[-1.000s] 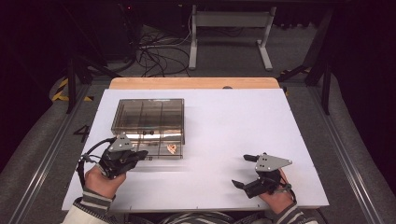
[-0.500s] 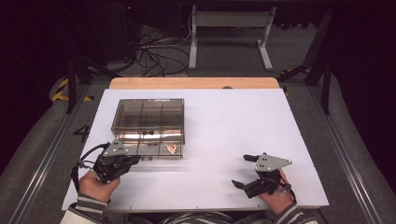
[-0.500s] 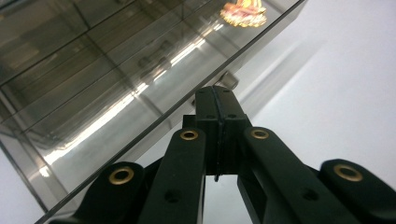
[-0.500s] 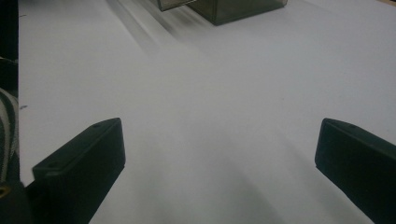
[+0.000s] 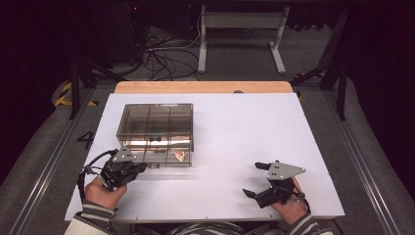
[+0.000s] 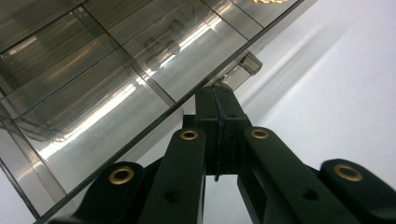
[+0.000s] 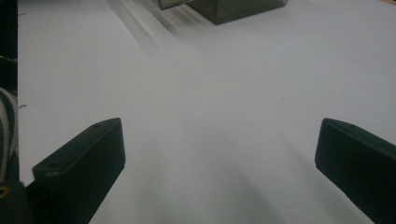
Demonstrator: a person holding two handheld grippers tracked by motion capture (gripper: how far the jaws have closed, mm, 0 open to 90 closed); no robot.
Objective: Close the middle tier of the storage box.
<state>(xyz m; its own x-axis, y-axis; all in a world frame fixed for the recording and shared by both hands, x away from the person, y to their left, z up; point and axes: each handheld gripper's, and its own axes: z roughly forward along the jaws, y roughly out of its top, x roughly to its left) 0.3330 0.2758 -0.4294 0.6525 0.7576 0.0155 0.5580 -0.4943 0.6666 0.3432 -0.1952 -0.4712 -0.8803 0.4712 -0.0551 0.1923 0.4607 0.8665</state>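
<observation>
Resting toward the near-left part of the white tabletop point(image 5: 235, 122), a clear smoky compartment box point(image 5: 155, 132) is seen with its lid shut and its inside divided by partitions into a grid. A small orange-pink item point(image 5: 180, 155) is visible through the lid in the compartment at the box's near-right corner. The left gripper point(image 5: 142, 167) is held just in front of the box's near edge, close to the tabletop's near-left corner, and its jaws are pressed together with nothing between them. In the left gripper view, the closed tips point(image 6: 216, 95) are brought right up to the small clear latch tab point(image 6: 243, 70) that juts from the box's front edge; whether they touch it cannot be told. The right gripper point(image 5: 255, 179) is held near the tabletop's near-right corner, well apart from the box, with its jaws spread wide over bare surface.
</observation>
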